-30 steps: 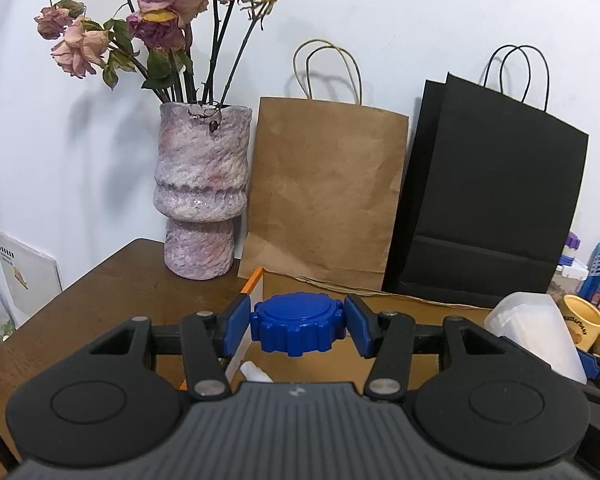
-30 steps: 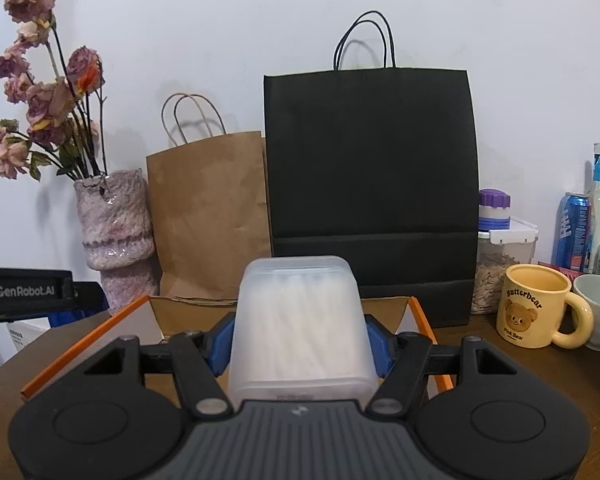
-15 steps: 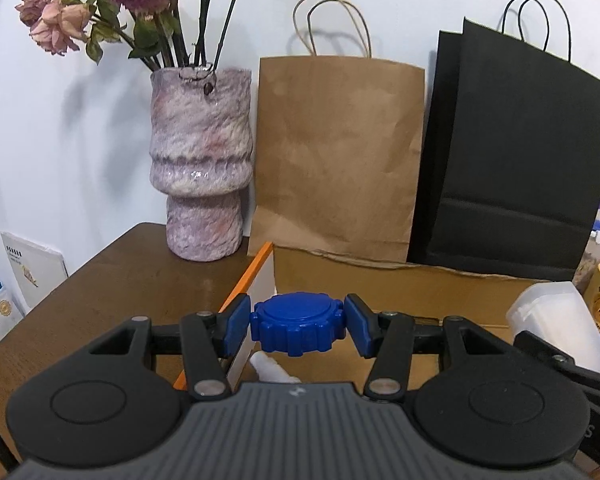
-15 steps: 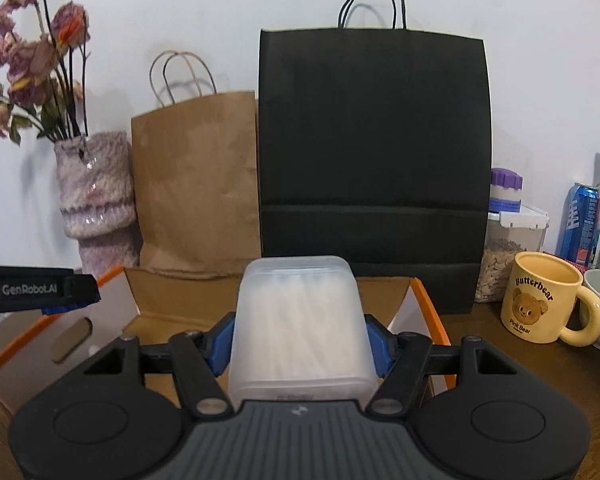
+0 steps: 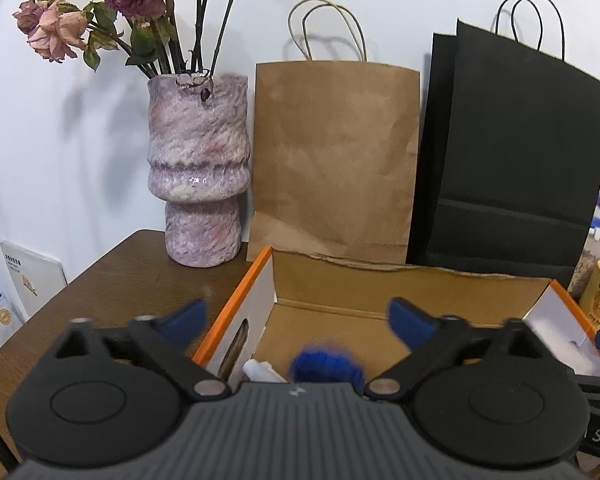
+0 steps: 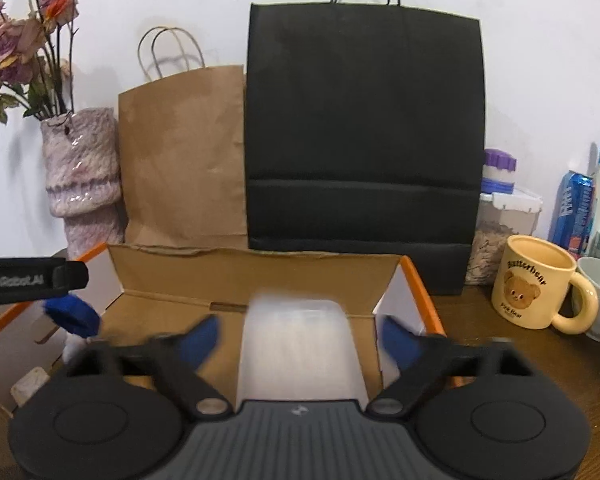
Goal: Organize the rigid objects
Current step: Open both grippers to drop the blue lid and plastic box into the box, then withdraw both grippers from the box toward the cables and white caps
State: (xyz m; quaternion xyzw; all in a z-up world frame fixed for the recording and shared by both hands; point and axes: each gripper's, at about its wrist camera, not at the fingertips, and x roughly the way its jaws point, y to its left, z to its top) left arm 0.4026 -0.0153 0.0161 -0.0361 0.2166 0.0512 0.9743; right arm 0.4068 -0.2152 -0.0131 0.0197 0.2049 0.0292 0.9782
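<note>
An open cardboard box [image 5: 380, 284] with orange edges sits on the wooden table below both grippers; it also shows in the right wrist view [image 6: 236, 272]. My left gripper [image 5: 296, 316] is open, and the blue ribbed cap [image 5: 326, 366] is blurred below its fingers, over the box. In the right wrist view the cap [image 6: 74, 316] is at the box's left side. My right gripper [image 6: 298, 334] is open, and the translucent white plastic container [image 6: 300, 348] sits blurred between its spread fingers, over the box. A small white object [image 5: 262, 372] lies in the box.
A pink stone vase [image 5: 198, 168] of dried roses stands back left. A brown paper bag [image 5: 336, 160] and a black paper bag [image 6: 364, 132] lean on the wall behind the box. A yellow bear mug [image 6: 536, 286], a jar, a can and a bottle stand to the right.
Both grippers have opened. The blue cap has left the left fingers and dropped toward the box. The white container is released from the right fingers.
</note>
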